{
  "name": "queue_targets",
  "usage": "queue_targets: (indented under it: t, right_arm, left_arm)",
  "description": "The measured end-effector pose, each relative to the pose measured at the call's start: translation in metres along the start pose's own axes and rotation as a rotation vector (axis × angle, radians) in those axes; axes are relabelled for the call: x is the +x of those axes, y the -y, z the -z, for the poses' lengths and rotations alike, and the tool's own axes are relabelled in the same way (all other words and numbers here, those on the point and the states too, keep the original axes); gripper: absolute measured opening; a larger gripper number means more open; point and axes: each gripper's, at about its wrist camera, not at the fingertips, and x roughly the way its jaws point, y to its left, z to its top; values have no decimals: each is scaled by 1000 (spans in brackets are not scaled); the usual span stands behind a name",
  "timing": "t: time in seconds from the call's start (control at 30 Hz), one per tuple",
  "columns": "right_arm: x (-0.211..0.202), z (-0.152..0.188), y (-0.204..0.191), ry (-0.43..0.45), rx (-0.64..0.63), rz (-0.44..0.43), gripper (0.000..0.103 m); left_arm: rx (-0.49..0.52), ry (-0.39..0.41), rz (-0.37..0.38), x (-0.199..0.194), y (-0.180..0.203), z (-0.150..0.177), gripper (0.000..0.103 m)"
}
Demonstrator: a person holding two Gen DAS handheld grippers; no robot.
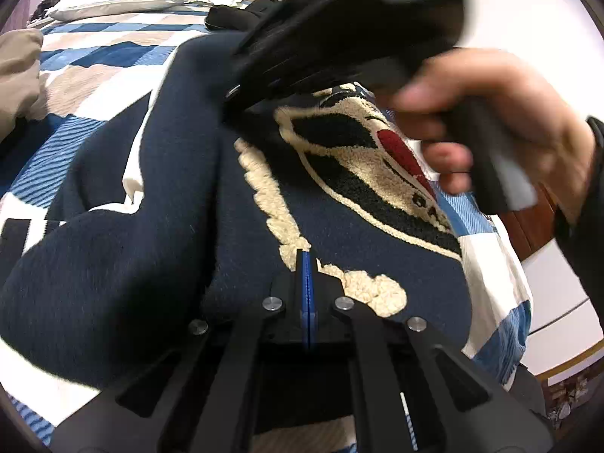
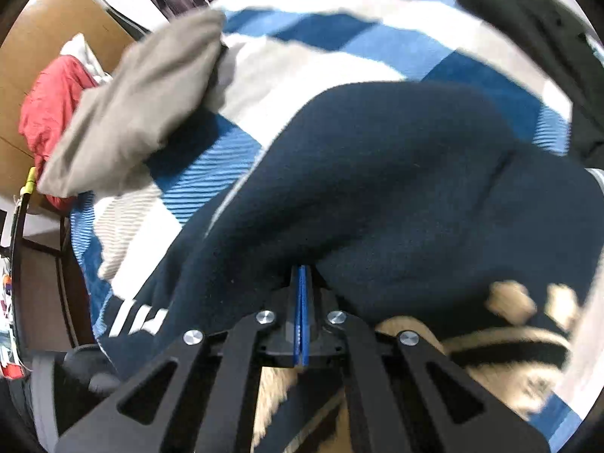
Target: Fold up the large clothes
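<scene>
1. Nearest my left lens is my left gripper (image 1: 306, 260), its blue pads pressed flat together with the tips sunk into the navy sweater (image 1: 158, 234) beside the cream fleecy lettering (image 1: 271, 204). Whether a pinch of cloth sits between the pads I cannot tell.
2. My right gripper (image 2: 301, 275) is closed just as tight, its tips buried under a raised fold of the same sweater (image 2: 377, 173); here too I cannot tell if cloth is caught.
3. The sweater lies spread on the blue, white and beige checked bedspread (image 1: 94, 64), with the big cream, black and red patch (image 1: 362, 166) facing up. My right hand (image 1: 502, 120) hangs over that patch (blurred in the left view).
4. Handling, as I judge it: thick, soft knit, fairly heavy for a garment, and limp, so it will sag and drag. It is not slippery or fragile.
5. I judge the best hold to be at hem, shoulder seams or cuffs, two layers pinched together, not the bulky patch (the fleece would bunch).
6. A grey-beige garment (image 2: 139, 113) lies apart, up the bed.
</scene>
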Motion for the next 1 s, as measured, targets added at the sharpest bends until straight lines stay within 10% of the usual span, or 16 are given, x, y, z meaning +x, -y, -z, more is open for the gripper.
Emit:
queue_targets:
  t: [0.2,0.4,0.57,0.8,1.0]
  right_arm:
    - [25,-13,-7,-55,37,7,0]
    - [-52,-12,10,80,62,-59,0]
    - [-92,-11,58,126,137,97,1]
    - [-36,8,110,-34,230,172,0]
    - [-12,14,120,13,284,153,0]
  left_arm:
    - [-2,39,-66,-18,-11,-9,3]
    - [24,63,-83,-33,-19,-13,2]
    - [23,103,-117,-46,-22,-15,2]
    - [-12,6,-102,-23,-38,-13,3]
    - [-69,-15,-83,-9,-56,-16,3]
